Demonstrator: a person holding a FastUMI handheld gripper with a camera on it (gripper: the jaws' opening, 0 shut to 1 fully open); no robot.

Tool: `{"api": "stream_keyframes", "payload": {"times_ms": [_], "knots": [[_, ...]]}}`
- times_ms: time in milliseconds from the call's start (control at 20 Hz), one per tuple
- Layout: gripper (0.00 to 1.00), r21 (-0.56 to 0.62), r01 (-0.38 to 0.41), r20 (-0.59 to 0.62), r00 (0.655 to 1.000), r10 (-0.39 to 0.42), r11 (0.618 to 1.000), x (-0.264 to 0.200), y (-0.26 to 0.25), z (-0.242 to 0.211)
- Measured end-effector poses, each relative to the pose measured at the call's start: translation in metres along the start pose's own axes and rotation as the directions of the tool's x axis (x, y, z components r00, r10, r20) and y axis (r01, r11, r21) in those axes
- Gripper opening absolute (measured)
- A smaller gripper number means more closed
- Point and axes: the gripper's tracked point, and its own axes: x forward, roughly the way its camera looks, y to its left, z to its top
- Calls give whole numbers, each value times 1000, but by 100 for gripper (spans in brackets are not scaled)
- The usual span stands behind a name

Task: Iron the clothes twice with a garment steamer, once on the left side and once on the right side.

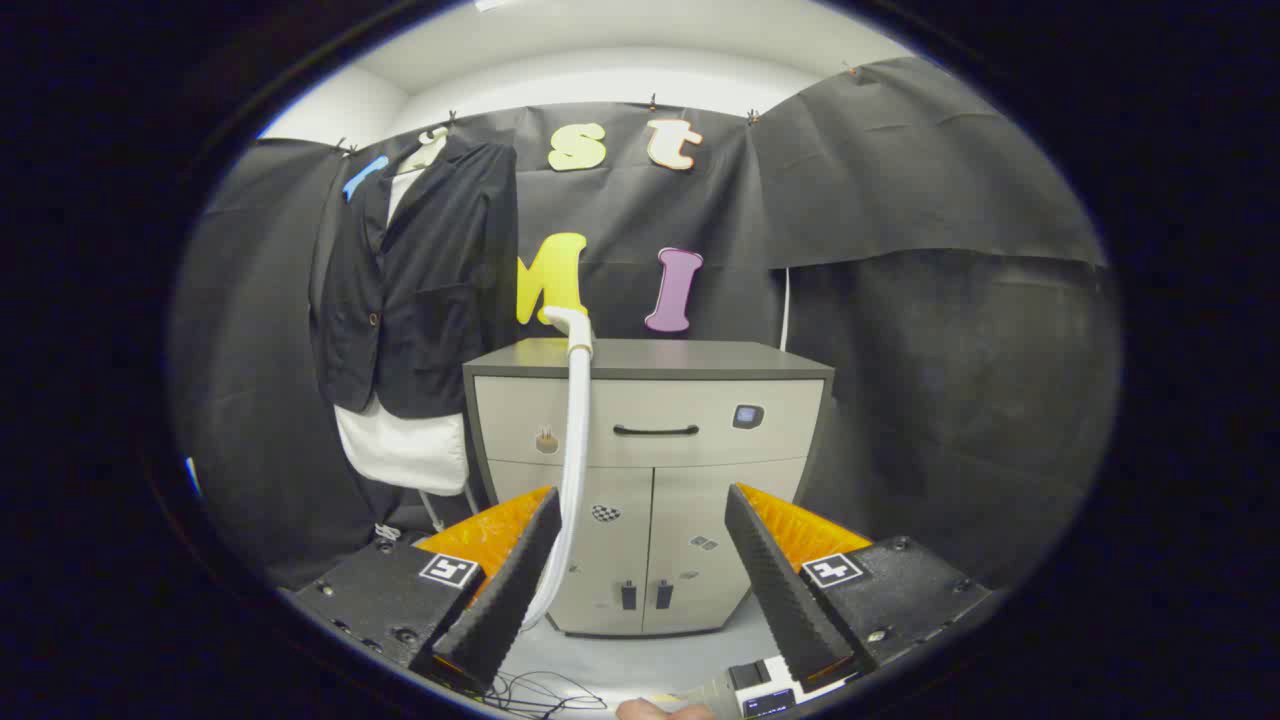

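1. Gripper [640, 570]: fingers spread wide, nothing pinched, neither one touching anything. The gap looks far broader than a slim handle needs.
2. At the very foot of the view, below the fingers: a fingertip [650, 710] and some loose thin cables [540, 692] on the floor. Risk: a low forward sweep could snag those cables.
3. Just ahead, passing beside the left finger: the white hose [575, 450] of the steamer. It rises in front of the cabinet [650, 470] to the steamer head [570, 320], which sits at the front left edge of the cabinet top.
4. Risk, by my reading: gripping the hose instead of the head would let the head swing or drop. An off-centre pinch on a smooth round part may slip.
5. Risk: tugging the hose hard could drag whatever base it feeds from; the base cannot be made out.
6. Farther back, left of the cabinet: dark jacket [420, 280] over a white shirt [405, 450], hanging against the booth wall, well apart from the fingers. No pass on either side looks begun.
7. Risk at the garment: pushing too hard could swing it on its hanger, leaving a side unevenly steamed.
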Motion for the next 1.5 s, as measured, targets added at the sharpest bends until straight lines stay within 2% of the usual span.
{"api": "stream_keyframes", "payload": {"times_ms": [550, 900, 1300, 1500], "knots": [[100, -23, 26, 16, 1000, -26, 999, -7, -3, 2], [100, -48, 18, 25, 1000, -17, 999, -6, 3, -3], [100, -32, -45, 20, 999, 46, 998, 8, 18, -10], [100, -15, -34, 0, 999, 34, 999, 11, 12, -16]]}}
